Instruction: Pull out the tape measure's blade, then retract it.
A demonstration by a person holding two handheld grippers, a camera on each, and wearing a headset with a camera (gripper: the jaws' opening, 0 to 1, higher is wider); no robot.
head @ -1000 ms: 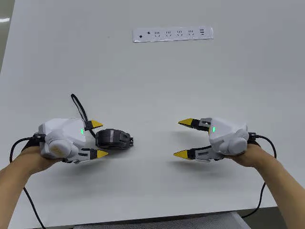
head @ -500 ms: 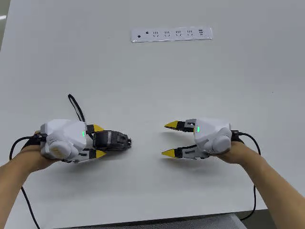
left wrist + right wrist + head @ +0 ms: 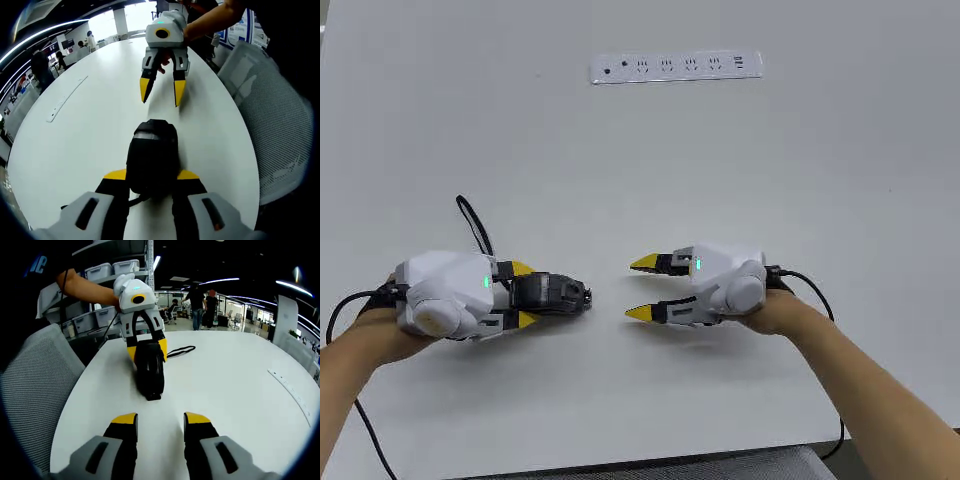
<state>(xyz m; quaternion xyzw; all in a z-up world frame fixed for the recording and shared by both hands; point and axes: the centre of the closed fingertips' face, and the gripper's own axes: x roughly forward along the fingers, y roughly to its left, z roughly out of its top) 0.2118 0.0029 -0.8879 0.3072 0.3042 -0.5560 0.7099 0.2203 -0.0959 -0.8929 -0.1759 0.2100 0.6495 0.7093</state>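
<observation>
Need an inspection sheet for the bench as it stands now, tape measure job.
Surface: white table, no spills seen.
Job's things: black tape measure resting on the table, no blade drawn out.
Clutter: white power strip at the far side.
Grippers: left hand-held gripper shut on the tape measure; right hand-held gripper open, facing it, apart from it.
Cables: a black cable trails from each gripper; black strap loop behind the left one.
Surroundings: mesh chair, shelves with bins, people in the background.
</observation>
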